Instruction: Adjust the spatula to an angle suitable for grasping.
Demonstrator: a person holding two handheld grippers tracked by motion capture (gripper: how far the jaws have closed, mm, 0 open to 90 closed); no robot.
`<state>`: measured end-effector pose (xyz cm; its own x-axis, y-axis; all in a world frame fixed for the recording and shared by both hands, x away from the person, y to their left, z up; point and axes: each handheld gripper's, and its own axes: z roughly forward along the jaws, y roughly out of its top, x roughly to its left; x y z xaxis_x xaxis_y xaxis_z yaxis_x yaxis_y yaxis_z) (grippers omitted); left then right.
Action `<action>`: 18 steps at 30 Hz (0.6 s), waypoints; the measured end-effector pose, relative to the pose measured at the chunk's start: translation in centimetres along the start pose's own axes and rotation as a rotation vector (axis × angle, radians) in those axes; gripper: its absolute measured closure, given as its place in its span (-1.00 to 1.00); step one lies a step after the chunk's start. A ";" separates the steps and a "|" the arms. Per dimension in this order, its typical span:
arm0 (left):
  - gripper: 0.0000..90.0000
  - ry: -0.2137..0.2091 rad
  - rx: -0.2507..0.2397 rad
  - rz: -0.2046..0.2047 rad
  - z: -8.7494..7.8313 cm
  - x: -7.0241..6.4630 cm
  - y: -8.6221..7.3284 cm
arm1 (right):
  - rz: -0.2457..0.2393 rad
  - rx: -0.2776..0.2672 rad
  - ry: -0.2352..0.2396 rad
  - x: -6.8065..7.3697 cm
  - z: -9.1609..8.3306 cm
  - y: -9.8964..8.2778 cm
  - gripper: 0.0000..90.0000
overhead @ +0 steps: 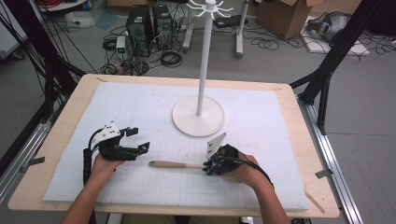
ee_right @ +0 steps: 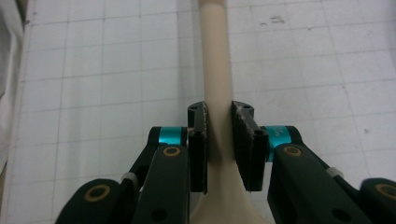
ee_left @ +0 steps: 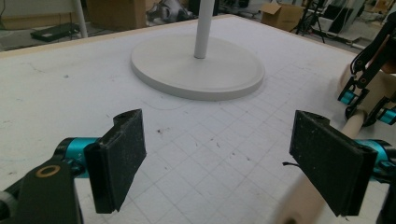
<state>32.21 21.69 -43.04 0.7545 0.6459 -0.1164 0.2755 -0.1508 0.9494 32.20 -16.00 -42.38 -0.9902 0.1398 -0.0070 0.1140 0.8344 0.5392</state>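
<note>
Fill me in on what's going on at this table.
A person works two handheld grippers over a white gridded mat. The right gripper is shut on a wooden utensil's handle, which lies across the mat. The left gripper is open beside the handle's free end, holding nothing. A white hook stand sits behind them, with nothing hanging on it.

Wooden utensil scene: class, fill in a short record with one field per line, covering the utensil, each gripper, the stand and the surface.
Utensil: wooden utensil lying flat on the mat, handle pointing toward the person's left
Right gripper: jaws closed on the utensil's neck, where the handle widens
Left gripper: jaws wide open, holding nothing, near the handle's free end
Stand: white hook stand upright on a round base, beyond both grippers
Surface: white gridded mat on a wooden table
</note>
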 end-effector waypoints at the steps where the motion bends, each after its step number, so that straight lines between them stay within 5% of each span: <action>1: -0.58 0.004 -0.002 -0.003 0.0 0.0 0.0 | 0.020 -0.002 -0.009 0.0 -0.1 -0.1 0.71; 5: -0.58 0.006 -0.001 -0.001 -0.1 0.1 0.0 | 0.067 -0.019 -0.026 -0.1 -0.3 -0.7 0.72; 13: -0.57 0.006 -0.001 -0.004 0.0 0.1 -0.1 | 0.243 -0.053 -0.105 -0.1 -1.0 -1.8 0.71; 16: -0.57 0.006 -0.002 -0.006 0.0 0.1 -0.1 | 0.349 -0.076 -0.139 0.1 -1.3 -2.3 0.72; 18: -0.57 0.007 0.001 -0.002 0.0 0.1 -0.1 | 0.369 -0.077 -0.152 0.3 -1.3 -2.5 0.71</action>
<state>32.23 21.78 -43.10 0.7499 0.6513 -0.1162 0.2773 -0.1500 0.9490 31.53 -18.77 -42.63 -0.8600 0.5043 0.0773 0.4471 0.6719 0.5905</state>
